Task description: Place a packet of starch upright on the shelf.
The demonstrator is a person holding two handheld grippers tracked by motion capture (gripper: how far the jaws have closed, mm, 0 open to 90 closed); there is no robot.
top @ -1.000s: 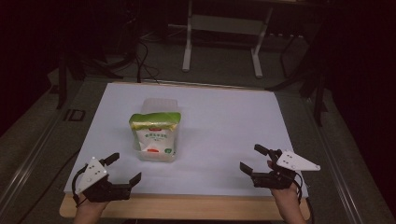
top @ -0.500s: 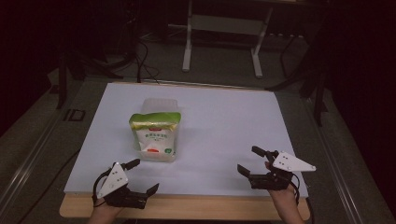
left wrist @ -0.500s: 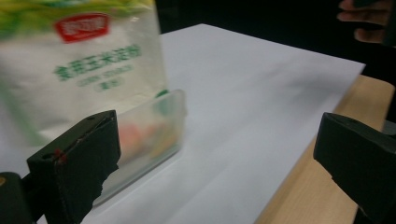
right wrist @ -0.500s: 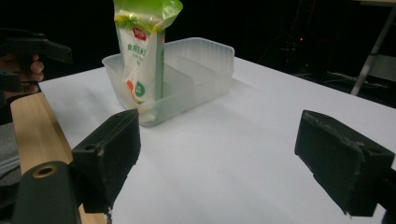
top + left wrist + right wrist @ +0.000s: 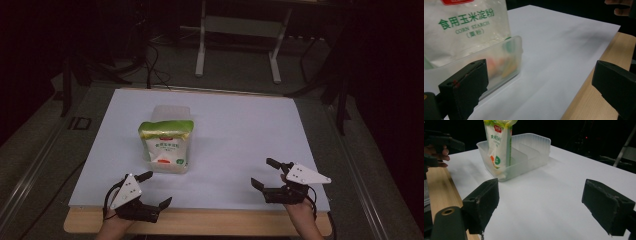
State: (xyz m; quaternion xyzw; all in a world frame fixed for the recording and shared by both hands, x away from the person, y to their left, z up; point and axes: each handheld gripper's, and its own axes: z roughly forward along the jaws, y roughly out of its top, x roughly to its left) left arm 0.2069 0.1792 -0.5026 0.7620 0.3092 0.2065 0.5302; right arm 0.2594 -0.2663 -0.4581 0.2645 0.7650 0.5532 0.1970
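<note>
- Corn starch bag (image 5: 165, 145) is standing upright in the near end of the clear bin (image 5: 516, 157), mid-bench.
- Left hand-held gripper (image 5: 152, 189) is sitting just beside the bin, jaws wide apart and empty.
- Right hand-held gripper (image 5: 266, 173) is also gaping, well apart from it.
- Risk, I'd say: that tall bag is looking tippy, so a one-sided nudge could topple it or shove the bin.

A table (image 5: 310, 125) is filling the middle of the high view, and a sheet (image 5: 235, 130) is lying on it. A container (image 5: 172, 114) is sitting on the sheet, left of centre, and a bag (image 5: 166, 145) is standing upright inside its nearer end. The left gripper (image 5: 155, 190) is hovering at the lower left of the frame, just below the container. The right gripper (image 5: 263, 174) is hovering at the lower right, well apart from the bag. Behind the table, at the upper middle, a stand (image 5: 239, 30) is standing on the floor.
</note>
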